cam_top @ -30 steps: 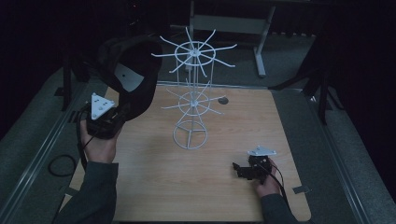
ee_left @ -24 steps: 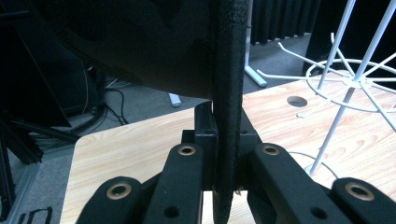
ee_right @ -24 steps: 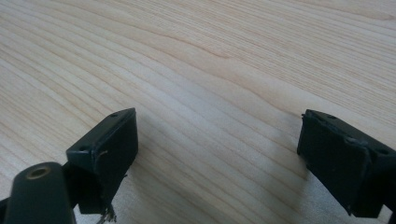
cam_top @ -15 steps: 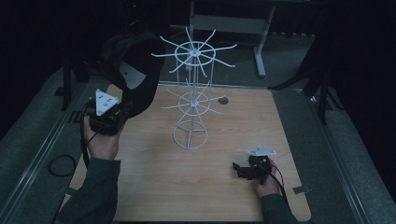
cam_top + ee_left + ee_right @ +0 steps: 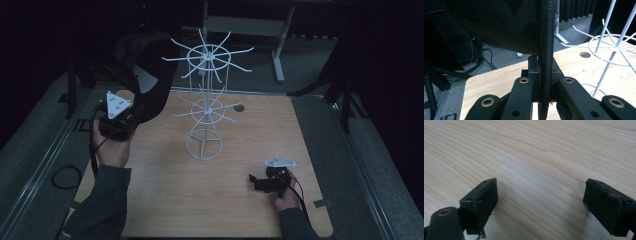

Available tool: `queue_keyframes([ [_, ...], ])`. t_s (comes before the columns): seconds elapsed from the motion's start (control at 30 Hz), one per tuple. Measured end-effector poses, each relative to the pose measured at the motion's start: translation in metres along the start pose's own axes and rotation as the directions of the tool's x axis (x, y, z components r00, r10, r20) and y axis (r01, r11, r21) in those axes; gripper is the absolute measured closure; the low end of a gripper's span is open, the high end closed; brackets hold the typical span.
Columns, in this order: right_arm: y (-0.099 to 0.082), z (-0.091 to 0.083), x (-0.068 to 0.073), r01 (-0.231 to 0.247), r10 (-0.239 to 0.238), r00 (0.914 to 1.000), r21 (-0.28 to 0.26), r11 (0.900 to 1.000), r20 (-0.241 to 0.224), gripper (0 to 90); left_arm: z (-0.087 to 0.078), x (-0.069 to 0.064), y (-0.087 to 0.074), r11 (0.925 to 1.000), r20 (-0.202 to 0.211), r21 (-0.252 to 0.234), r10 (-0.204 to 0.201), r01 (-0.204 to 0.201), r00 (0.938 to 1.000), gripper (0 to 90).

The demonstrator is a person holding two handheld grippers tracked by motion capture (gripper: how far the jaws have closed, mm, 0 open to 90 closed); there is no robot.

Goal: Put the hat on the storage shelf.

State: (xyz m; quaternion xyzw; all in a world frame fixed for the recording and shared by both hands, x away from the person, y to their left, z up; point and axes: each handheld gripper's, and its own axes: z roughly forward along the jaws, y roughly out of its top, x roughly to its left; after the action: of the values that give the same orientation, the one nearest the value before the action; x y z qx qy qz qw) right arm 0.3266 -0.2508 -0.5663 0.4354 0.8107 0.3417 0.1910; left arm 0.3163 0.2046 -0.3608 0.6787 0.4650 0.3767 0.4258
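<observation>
Cap (image 5: 142, 70) lifted a little higher and nearer the rack (image 5: 207, 100) than a second ago, brim clamped in left hand-held gripper (image 5: 117, 117); right hand-held gripper (image 5: 265, 181) unmoved on bench (image 5: 165, 200), jaws apart, empty; likely hanging on a top prong next

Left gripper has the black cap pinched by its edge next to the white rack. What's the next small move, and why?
Probably carry the cap right and up toward a top prong of the rack. The left gripper is shut on the cap's edge, the cap hangs left of the rack, apart from the prongs, and the right gripper rests open on the table.
</observation>
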Motion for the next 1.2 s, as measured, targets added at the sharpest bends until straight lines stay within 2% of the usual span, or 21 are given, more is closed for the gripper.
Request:
queue_keyframes([
  [0.63, 0.0, 0.0, 0.0002, 0.002, -0.002, 1.0, 0.0, 1.0, -0.002, 12.3, -0.0006, -0.0046, 0.003, 0.9993, -0.013, -0.026, 0.028, -0.028, 0.9995, 86.4],
  [0.9, 0.0, 0.0, 0.0002, 0.002, -0.002, 1.0, 0.0, 1.0, -0.003, 12.3, 0.0001, -0.0055, 0.0056, 0.9991, -0.017, -0.035, 0.021, -0.022, 0.9996, 86.4],
  [1.2, 0.0, 0.0, 0.0002, 0.002, -0.002, 1.0, 0.0, 1.0, -0.003, 12.3, 0.0002, -0.0098, 0.0038, 0.9976, -0.018, -0.044, 0.054, -0.054, 0.9984, 86.4],
])
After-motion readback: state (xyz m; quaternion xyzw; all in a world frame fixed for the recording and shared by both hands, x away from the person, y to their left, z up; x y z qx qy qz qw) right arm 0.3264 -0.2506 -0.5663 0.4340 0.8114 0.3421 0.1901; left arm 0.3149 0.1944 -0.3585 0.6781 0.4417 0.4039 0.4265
